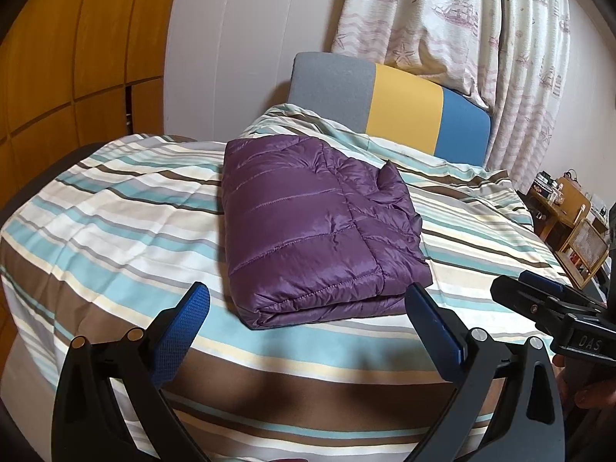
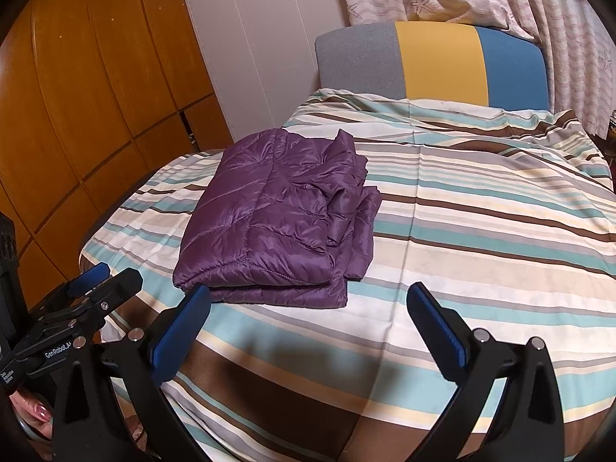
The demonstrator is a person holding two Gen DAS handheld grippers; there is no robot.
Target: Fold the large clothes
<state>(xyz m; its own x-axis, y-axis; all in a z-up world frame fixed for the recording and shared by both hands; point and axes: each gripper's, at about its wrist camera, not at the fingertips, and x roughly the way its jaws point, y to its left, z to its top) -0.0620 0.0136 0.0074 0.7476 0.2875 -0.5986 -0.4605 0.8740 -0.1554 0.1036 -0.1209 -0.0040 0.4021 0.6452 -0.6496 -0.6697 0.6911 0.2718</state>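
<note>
Left gripper (image 1: pixel 308 300), right gripper (image 2: pixel 308 300): fingers spread wide, empty.

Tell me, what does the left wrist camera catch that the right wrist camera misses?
Only the left wrist view shows the wooden shelves with small items beside the bed, and the sailing ships printed on the curtain.

Only the right wrist view shows the loose layered edges of the jacket, and fingertips with painted nails at the lower left corner.

Both show the folded purple jacket lying on the striped bedcover, the grey, yellow and blue headboard, the wooden wardrobe, and the left gripper and right gripper open and empty.
</note>
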